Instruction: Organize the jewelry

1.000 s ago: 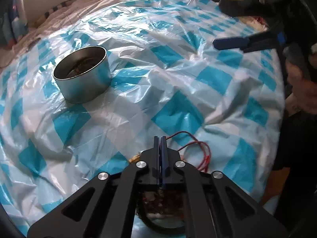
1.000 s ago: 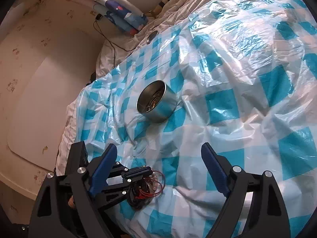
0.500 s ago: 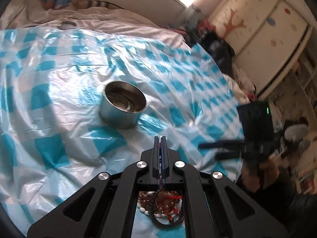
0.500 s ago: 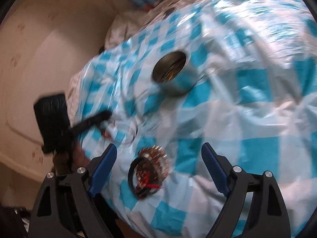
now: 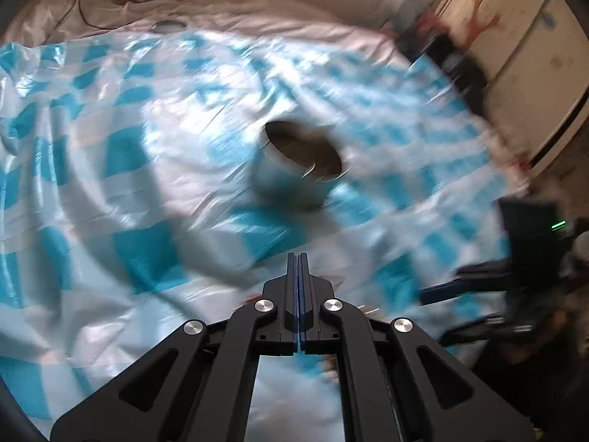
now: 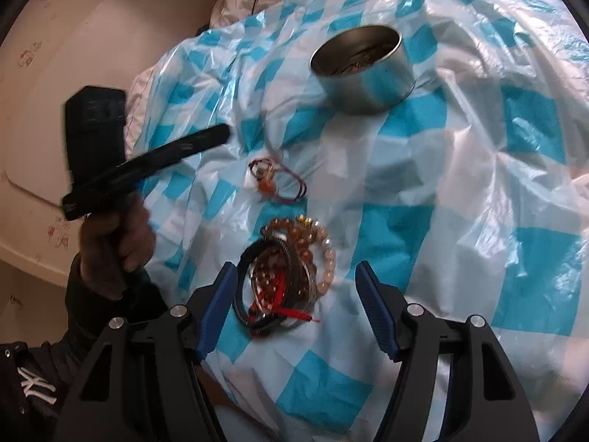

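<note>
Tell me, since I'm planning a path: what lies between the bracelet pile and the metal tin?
In the right wrist view, a thin red cord bracelet lies on the blue-checked plastic sheet between them.

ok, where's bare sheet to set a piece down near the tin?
Bare checked sheet runs right of the bracelet pile, below and right of the metal tin. It is crowded left of the pile: the red cord piece lies there, with the left gripper above it.

Daylight glares off the crinkled blue-and-white checked plastic sheet [image 6: 460, 169]. The left wrist view is smeared by motion blur; the right is sharper. Fisheye edges curve and darken.
</note>
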Motion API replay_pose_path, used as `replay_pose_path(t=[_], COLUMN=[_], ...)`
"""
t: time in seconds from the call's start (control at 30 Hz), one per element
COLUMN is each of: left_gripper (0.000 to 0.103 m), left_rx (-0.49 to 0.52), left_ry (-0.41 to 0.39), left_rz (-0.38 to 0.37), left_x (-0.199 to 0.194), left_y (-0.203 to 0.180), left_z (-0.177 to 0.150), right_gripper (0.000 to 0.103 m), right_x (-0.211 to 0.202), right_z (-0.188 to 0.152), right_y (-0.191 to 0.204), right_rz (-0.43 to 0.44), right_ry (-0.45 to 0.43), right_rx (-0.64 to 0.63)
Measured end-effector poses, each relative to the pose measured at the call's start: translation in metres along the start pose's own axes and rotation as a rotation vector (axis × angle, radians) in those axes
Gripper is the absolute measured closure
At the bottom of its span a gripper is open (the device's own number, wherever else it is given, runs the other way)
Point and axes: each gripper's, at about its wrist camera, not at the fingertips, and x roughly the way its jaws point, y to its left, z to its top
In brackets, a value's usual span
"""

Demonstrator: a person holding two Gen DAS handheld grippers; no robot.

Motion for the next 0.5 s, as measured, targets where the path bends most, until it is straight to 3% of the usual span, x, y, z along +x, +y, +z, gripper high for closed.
replay_pose_path(t=[0.07, 0.13, 0.2, 0.3, 0.37, 0.43, 0.5], left_gripper=[0.101, 0.091, 0.055, 0.051, 0.049, 0.047, 0.049], left_rx=[0.0, 0.006, 0.009, 0.028, 0.038, 0.053, 0.048], left_ry=[0.029, 0.045, 0.057, 0.065, 0.08, 0.08, 0.078], left_rz=[0.019, 0.019, 0.02, 0.013, 0.006, 0.007, 0.01], left_x=[0.009, 0.014, 0.019, 0.025, 0.028, 0.026, 0.027], left_y=[0.005, 0.008, 0.009, 0.005, 0.003, 0.001, 0.002], left_z=[-0.004, -0.006, -0.009, -0.013, -0.016, -0.019, -0.02], right_gripper=[0.037, 0.037, 0.037, 0.039, 0.07, 0.089, 0.094], right_x=[0.008, 0.013, 0.016, 0.016, 0.016, 0.014, 0.009], right_z=[-0.004, -0.007, -0.01, -0.013, -0.013, -0.014, -0.014], right_y=[0.003, 0.007, 0.008, 0.005, 0.002, -0.003, -0.007], right_rz=[0.013, 0.028, 0.039, 0.049, 0.058, 0.07, 0.086], right_ry=[0.04, 0.065, 0.08, 0.079, 0.079, 0.066, 0.039], right_rx=[-0.016, -0.029, -0.034, -0.025, -0.013, 0.005, 0.021])
